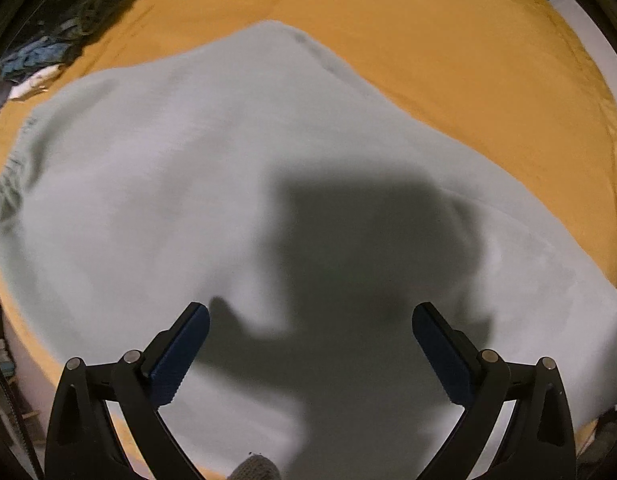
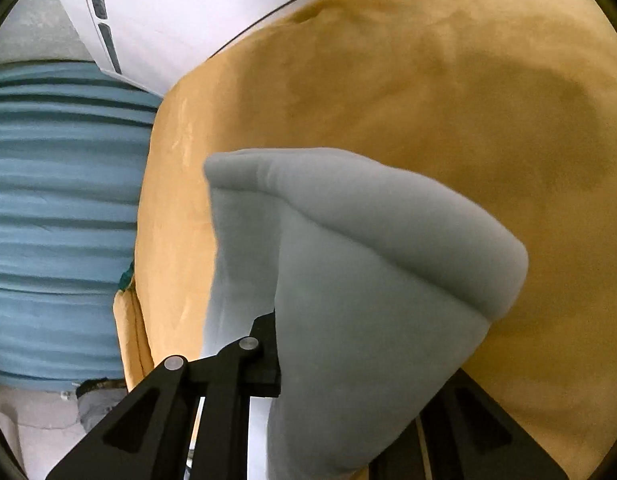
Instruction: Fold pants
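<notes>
One pair of pale grey pants (image 1: 196,184) is spread over an orange-covered bed (image 1: 448,64), reaching from the elastic waistband at the bed's left edge across to its right edge, where the cloth runs over the side. Bare orange cover is left along the far side of the bed and toward its far right corner, so open room is found there; the near edge is almost wholly covered by cloth. At the far left corner one heap of dark and blue clothes (image 1: 56,36) is seen, only in the left view. The left gripper (image 1: 308,312) is held above the pants with its two blue-padded fingers (image 1: 180,356) well apart and nothing between them; its shadow falls on the cloth. In the right view alone, a lifted fold of the pants (image 2: 368,280) is seen clamped in the right gripper (image 2: 308,360), whose jaws are drawn together on the cloth; the fabric drapes over and hides the right finger. That view also shows the bed's edge beside one blue pleated curtain (image 2: 60,208) and a white wall (image 2: 180,12), neither visible in the left view.
</notes>
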